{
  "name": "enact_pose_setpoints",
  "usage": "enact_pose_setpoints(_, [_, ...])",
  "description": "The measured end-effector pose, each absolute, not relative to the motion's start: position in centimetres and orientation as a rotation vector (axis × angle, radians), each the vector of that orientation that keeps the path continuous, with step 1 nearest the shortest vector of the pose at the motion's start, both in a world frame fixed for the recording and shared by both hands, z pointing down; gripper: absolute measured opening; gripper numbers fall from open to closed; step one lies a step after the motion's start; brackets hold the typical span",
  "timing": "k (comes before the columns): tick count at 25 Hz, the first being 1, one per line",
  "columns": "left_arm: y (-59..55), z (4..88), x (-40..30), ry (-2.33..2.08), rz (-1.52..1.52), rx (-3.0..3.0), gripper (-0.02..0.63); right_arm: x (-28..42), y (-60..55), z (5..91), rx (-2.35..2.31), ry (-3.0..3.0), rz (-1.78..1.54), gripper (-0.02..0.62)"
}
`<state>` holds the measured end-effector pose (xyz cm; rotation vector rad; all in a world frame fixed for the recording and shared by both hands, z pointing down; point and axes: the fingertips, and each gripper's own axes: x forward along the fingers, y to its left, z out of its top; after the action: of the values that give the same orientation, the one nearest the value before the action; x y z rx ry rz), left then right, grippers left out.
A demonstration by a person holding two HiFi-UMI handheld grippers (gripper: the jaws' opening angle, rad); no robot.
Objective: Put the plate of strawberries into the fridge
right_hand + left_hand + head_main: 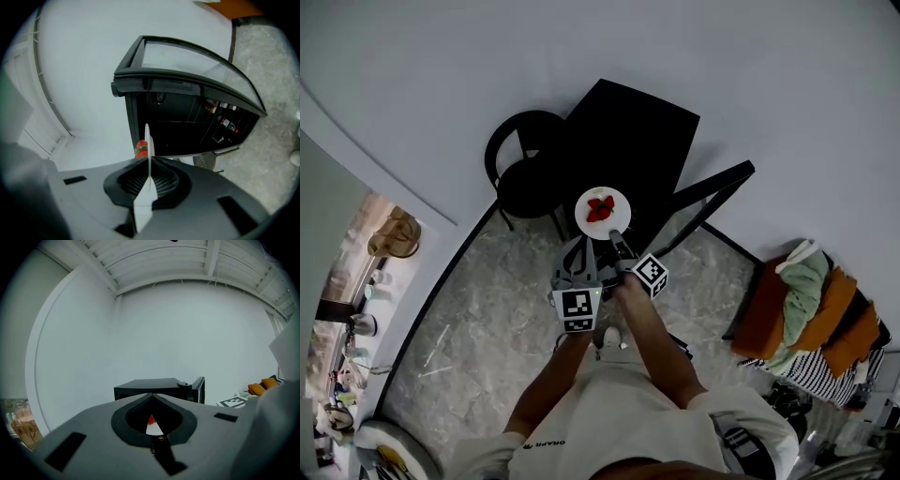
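- Noted white plate [589,223] carrying strawberries [600,208], held in the air just in front of the fridge [628,131], facing its open front and not yet inside.
- Checked along the right tool [617,236]: clenched on the plate's near rim, one jaw on each face of the thin edge, with the berries just past the tips on the fridge side.
- Judged stiff, light and breakable. Glazed rim probably slippery. With a pinch at one edge only, the fridge-side half hangs unsupported, so likely to droop or slide out if tilted.
- Judged the berries soft and loose on the plate, free to roll off toward the fridge on any forward tilt. Best carried level and slowly.
- Preferred hold: on the rim, seated well past the lip and clear of the fruit. Could be steadied by a second pinch on the rim at the side away from the fridge door [712,187].
- Found the left tool [151,395] closed with nothing between the jaws, just beside the plate and farther from the fridge. Plate and one red berry visible beyond its tips.
- Recorded the fridge door swung wide open. Dark shelves [187,126] and a few small containers [225,123] visible inside.
- Noted a black chair [525,173] close against the fridge on the side away from the door. Touching or apart: cannot tell.
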<state>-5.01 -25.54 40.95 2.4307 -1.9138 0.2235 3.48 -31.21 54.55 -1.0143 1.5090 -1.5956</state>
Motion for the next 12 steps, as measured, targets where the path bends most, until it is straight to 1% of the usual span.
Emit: enact_pose_setpoints(12, [-27.6,43.7,-5.2,-1.861,0.209,2.442,0.003,4.0,-33.1,59.0,-1.077,1.473,-1.552,0.021])
